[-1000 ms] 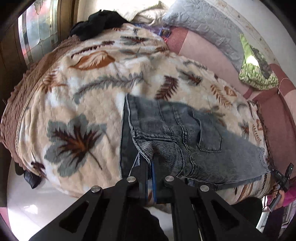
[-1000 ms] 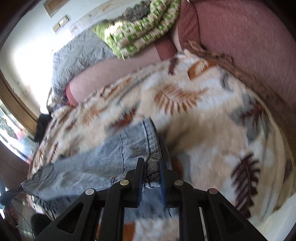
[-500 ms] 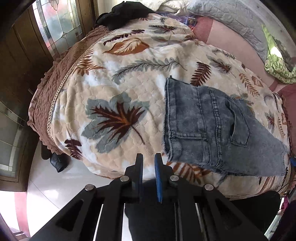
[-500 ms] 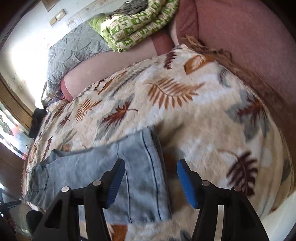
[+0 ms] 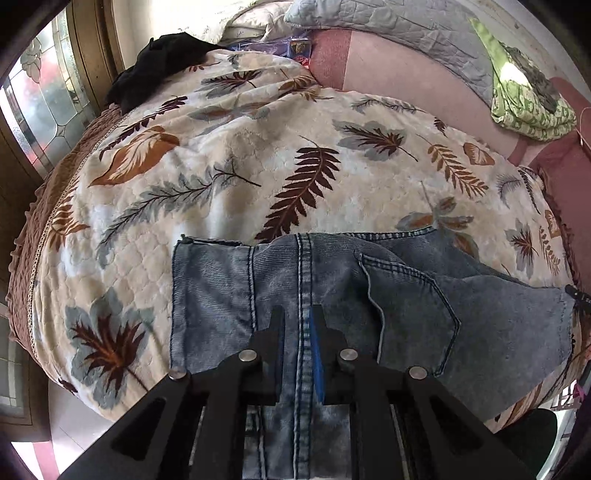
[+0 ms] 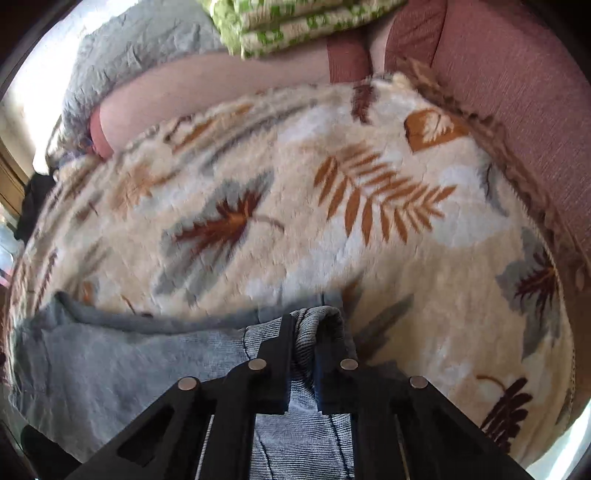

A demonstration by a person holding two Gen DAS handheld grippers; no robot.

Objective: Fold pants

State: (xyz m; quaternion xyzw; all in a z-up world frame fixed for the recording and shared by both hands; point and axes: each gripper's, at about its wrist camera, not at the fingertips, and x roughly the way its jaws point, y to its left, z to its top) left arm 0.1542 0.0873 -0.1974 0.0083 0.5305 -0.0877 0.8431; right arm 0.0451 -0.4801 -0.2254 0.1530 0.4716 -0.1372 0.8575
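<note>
With my left claw (image 5: 300, 325) and right claw (image 6: 306, 332), jaws closing, both pinching the jeans (image 5: 369, 295), I next fold them over evenly.

One pants (image 5: 369, 295), two tools (image 5: 298, 317).

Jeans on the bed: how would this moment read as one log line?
stage: regrasp for next fold | left gripper: shut on jeans | right gripper: closing on jeans edge | surface: leaf-print blanket

Open blanket (image 5: 229, 206) (pillows (image 5: 406, 33) beyond)
</note>
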